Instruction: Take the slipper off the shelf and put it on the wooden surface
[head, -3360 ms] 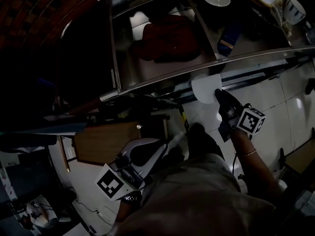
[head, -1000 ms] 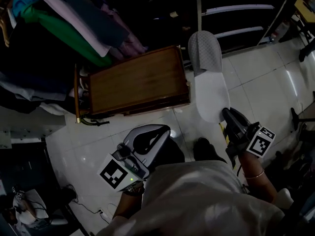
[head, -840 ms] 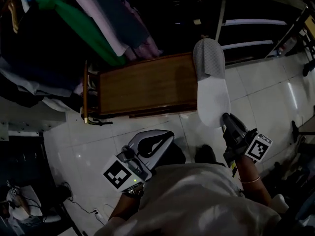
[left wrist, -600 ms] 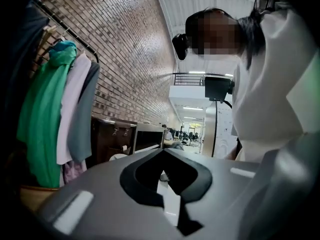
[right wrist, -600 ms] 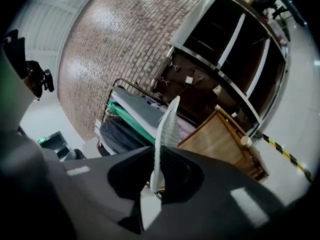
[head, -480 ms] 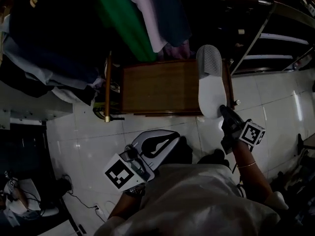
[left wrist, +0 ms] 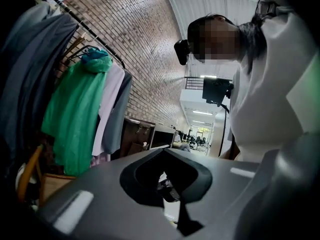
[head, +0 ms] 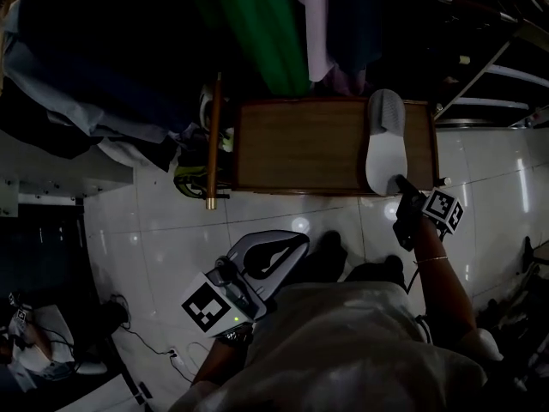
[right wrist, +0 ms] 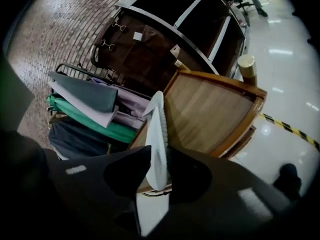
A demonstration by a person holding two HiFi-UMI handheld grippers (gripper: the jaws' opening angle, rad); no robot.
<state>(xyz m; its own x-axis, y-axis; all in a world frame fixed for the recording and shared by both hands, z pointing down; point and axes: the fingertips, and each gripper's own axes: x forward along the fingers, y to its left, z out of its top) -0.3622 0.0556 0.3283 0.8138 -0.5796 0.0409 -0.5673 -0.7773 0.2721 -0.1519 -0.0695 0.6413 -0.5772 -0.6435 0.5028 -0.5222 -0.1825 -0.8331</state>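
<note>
The slipper (head: pixel 383 144) lies on the wooden worktop (head: pixel 300 144) at its 3 o'clock end, toe toward 12 and heel at the 6 o'clock edge. The right tool (head: pixel 400 181) has that heel between its jaws, which are opening, the pads close against it. The left tool (head: pixel 296 240) hangs closed and empty over the tiled floor (head: pixel 163 230) toward 7 o'clock.

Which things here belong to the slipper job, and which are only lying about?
Job: slipper; wooden surface; right gripper, jaws opening with the slipper's heel between them.
Lying about: hanging clothes; tiled floor; left gripper, empty.
</note>
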